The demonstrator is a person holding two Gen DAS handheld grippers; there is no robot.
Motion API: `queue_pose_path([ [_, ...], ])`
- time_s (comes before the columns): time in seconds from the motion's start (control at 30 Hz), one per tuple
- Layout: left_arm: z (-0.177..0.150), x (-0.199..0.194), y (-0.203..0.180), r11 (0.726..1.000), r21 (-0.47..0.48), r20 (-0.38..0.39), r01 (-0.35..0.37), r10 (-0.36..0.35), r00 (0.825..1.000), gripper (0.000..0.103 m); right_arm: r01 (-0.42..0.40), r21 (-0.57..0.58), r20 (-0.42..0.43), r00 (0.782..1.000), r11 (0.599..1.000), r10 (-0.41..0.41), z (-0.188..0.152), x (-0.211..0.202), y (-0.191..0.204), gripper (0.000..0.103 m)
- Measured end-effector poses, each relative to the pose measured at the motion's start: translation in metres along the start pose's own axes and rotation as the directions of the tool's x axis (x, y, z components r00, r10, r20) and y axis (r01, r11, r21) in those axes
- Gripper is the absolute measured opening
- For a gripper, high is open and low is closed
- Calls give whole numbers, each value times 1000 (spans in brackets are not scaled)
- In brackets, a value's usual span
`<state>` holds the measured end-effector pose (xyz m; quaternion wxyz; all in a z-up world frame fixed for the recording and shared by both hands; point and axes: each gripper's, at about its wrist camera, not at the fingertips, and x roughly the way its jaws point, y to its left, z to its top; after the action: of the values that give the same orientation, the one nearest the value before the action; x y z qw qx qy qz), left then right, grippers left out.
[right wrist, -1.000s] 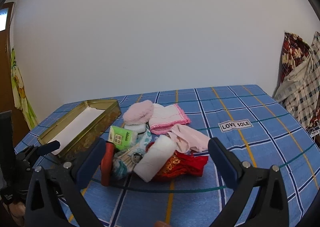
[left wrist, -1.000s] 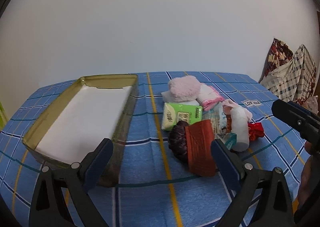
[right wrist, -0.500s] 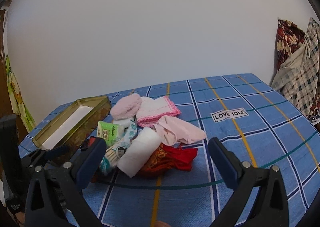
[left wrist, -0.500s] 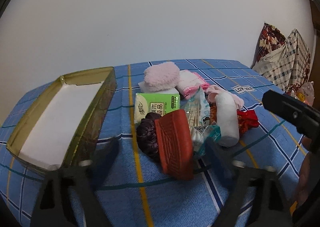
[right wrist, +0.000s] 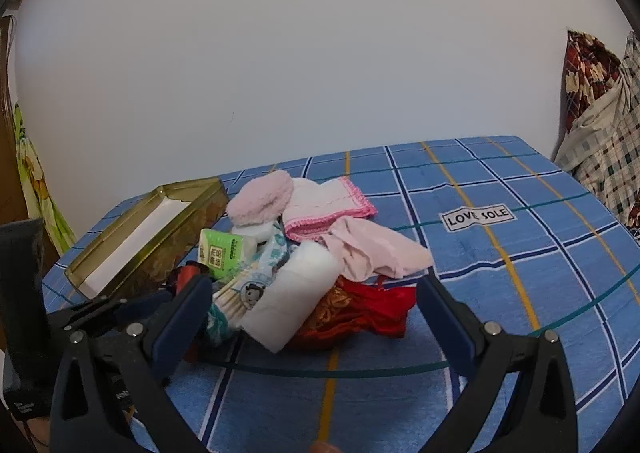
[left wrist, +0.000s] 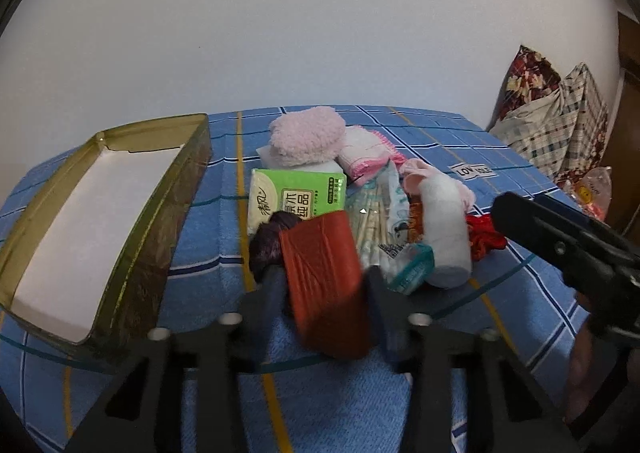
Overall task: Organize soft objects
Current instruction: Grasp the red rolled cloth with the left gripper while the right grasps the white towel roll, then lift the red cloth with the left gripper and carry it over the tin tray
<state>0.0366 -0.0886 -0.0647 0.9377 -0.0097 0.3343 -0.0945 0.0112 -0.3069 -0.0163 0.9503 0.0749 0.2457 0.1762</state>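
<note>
The left claw (left wrist: 322,285) is narrowed around a red-brown pouch (left wrist: 324,281), one finger at each long side; whether the pads press it cannot be told because of blur. The pouch lies at the near edge of the pile on the blue checked worktop (left wrist: 208,237), with its long axis running from the claw toward the pile and its far end against a dark purple bundle (left wrist: 268,241).

Beyond the pouch lies a green tissue pack (left wrist: 296,199), long axis crosswise. A white roll (left wrist: 446,229) lies right of the pouch, long axis pointing away from the camera. A fluffy pink item (left wrist: 306,135) sits at the far end of the pile.

A gold tin (left wrist: 160,221) stands left of the pile, open, long axis parallel to the yellow stripes.

The right claw (right wrist: 312,317) is spread wide, holding nothing, facing the white roll and a red cloth (right wrist: 360,311).
</note>
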Motion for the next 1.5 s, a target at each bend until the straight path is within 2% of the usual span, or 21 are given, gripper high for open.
queue_pose_path([
  [0.07,-1,-3,2,1000,-8,7,24,-24,1000,38,1,7,-6,1000,1000,-1,0,2,-1,103],
  [0.1,-1,-5,4,999,-14,13,35,-35,999,27,3,9,-6,1000,1000,-3,0,3,-1,103],
  [0.13,-2,-7,6,999,-19,19,34,-34,999,27,10,11,-4,1000,1000,-10,0,4,-2,103],
  [0.2,-2,-11,12,998,-33,39,44,-43,998,27,17,16,-9,1000,1000,-17,1,6,-3,92],
  [0.23,-2,-13,13,998,-33,45,46,-45,998,23,18,19,-19,1000,1000,-18,1,9,-4,86],
  [0.27,-2,-14,16,998,-38,51,43,-41,998,21,17,20,-28,999,1000,-17,1,10,-4,85],
  [0.53,0,-20,32,996,-76,81,46,-39,996,21,40,6,-93,995,999,-39,6,26,3,75],
  [0.8,11,-27,46,997,-83,136,-1,12,991,21,55,18,-209,977,998,-50,9,54,7,65],
  [0.93,12,-24,52,996,-92,135,0,13,991,21,44,15,-255,966,999,-38,5,67,10,52],
  [1.13,13,-26,53,997,-72,154,-29,40,987,21,23,44,-241,970,999,-11,8,66,6,38],
  [1.5,12,-31,57,995,-89,179,-54,69,981,21,53,-6,-84,995,999,-54,16,44,18,34],
])
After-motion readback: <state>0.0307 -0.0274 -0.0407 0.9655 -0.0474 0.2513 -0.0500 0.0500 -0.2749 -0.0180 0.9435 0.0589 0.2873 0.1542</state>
